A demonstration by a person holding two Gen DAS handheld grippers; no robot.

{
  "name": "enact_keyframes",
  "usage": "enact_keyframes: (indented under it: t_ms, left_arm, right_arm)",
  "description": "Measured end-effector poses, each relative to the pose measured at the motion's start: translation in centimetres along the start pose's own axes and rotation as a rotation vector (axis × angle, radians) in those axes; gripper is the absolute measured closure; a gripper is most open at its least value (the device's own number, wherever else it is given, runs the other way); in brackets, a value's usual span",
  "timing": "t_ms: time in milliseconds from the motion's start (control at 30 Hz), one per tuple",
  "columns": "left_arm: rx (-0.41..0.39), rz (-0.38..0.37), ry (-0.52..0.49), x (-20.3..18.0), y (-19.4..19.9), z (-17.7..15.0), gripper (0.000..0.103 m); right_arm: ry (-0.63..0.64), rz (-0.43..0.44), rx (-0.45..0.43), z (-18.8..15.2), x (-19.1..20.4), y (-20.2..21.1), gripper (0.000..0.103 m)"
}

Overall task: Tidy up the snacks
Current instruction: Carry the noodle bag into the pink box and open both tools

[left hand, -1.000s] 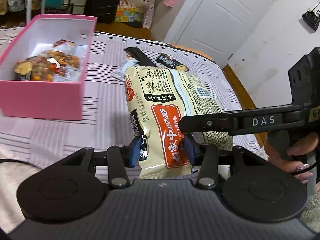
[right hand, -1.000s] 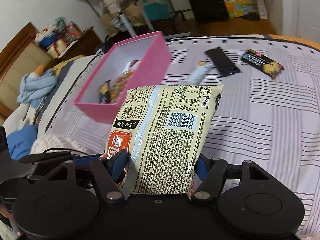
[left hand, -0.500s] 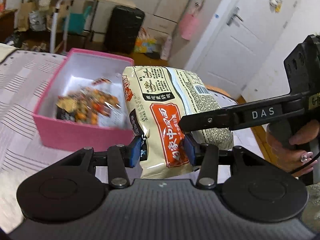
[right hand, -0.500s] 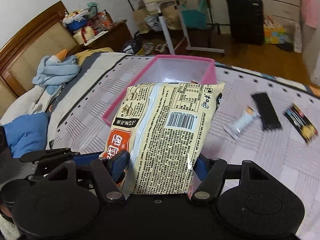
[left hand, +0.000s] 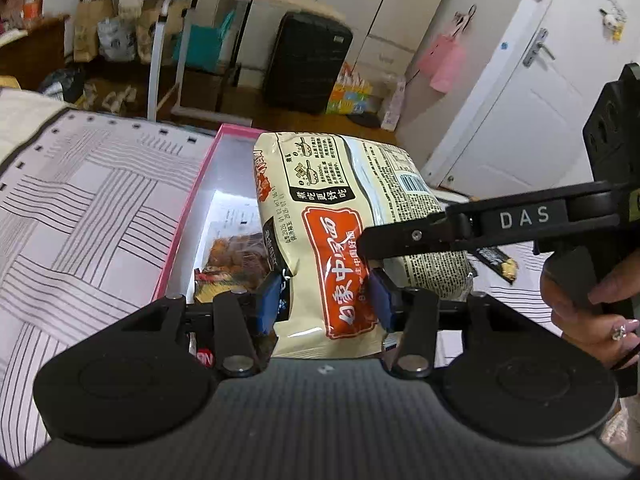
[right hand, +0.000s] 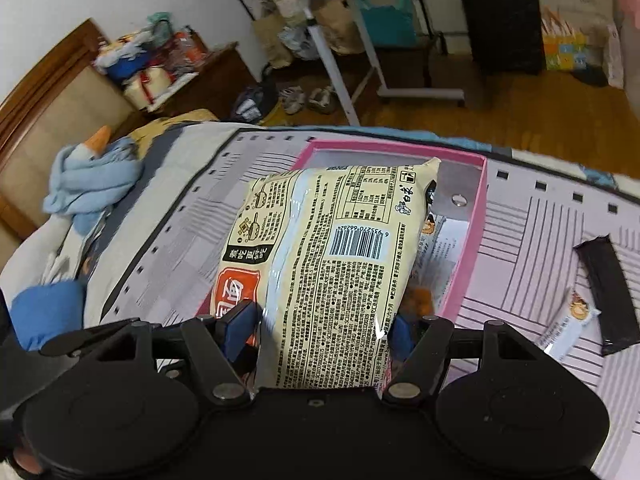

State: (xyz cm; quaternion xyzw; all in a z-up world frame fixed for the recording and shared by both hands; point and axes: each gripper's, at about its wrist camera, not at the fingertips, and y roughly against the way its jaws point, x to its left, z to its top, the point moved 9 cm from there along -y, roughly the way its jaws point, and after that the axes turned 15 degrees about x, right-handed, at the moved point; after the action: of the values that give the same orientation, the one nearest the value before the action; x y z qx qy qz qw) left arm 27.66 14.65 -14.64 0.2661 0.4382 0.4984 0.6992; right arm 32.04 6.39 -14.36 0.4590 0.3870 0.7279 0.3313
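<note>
Item: noodle packet (left hand: 340,240) — cream wrapper with an orange label and a barcode panel. In transit, held at its near end by both grippers at once. The left gripper (left hand: 326,300) has its jaws narrowed onto the labelled edge, blue pads (left hand: 268,300) pressing the wrapper from either side. The right gripper (right hand: 320,328) has its jaws set wider, closed across the packet's printed back. A hand (left hand: 592,312) shows on the right gripper's grip in the left wrist view. The packet hangs in the air over the pink box (right hand: 478,216), its far end reaching above the box's open interior. It is not yet set down.

Item: pink box, white inside, standing on the bed (left hand: 100,208) with its striped cover. Already stowed — one printed snack bag (left hand: 236,256) with orange contents, lying on the box floor beneath the packet. Room appears to remain beside it.

Items outstanding, on the bed to the right of the box and apart from it: a black bar wrapper (right hand: 604,288); a pale stick packet (right hand: 568,320) just beside and partly touching it; a dark packet with a yellow end (left hand: 496,258), seen past the right gripper's finger.

Status, as a judgement: roughly a third done. One snack is boxed, a second is poised for lowering and release, and three are left to collect. Whether further snacks lie out of view cannot be told.

Background, far: wheeled table, black suitcase, white door.
</note>
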Motion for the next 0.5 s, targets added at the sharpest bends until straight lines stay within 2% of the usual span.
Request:
enact_keyframes:
  t_ms: [200, 267, 367, 433, 500]
  left_arm:
    - [0.070, -0.052, 0.016, 2.1, -4.3, 2.5, 0.057]
    - [0.076, -0.047, 0.014, 2.4, -5.2, 3.3, 0.057]
    - [0.082, -0.001, -0.007, 2.4, -5.9, 3.5, 0.055]
    - [0.087, 0.085, -0.043, 2.3, -6.0, 3.2, 0.053]
    - [0.063, 0.140, -0.063, 2.0, -5.5, 2.7, 0.049]
  right_arm:
    - [-0.049, -0.084, 0.027, 1.7, -1.4, -2.5, 0.025]
    - [-0.078, -0.092, 0.030, 2.2, -2.0, -3.0, 0.024]
    - [-0.088, -0.121, 0.056, 2.0, -2.5, -3.4, 0.024]
    - [-0.067, -0.143, 0.062, 1.5, -2.3, -3.1, 0.023]
    - [-0.048, -0.146, 0.062, 0.7, -2.3, -2.4, 0.023]
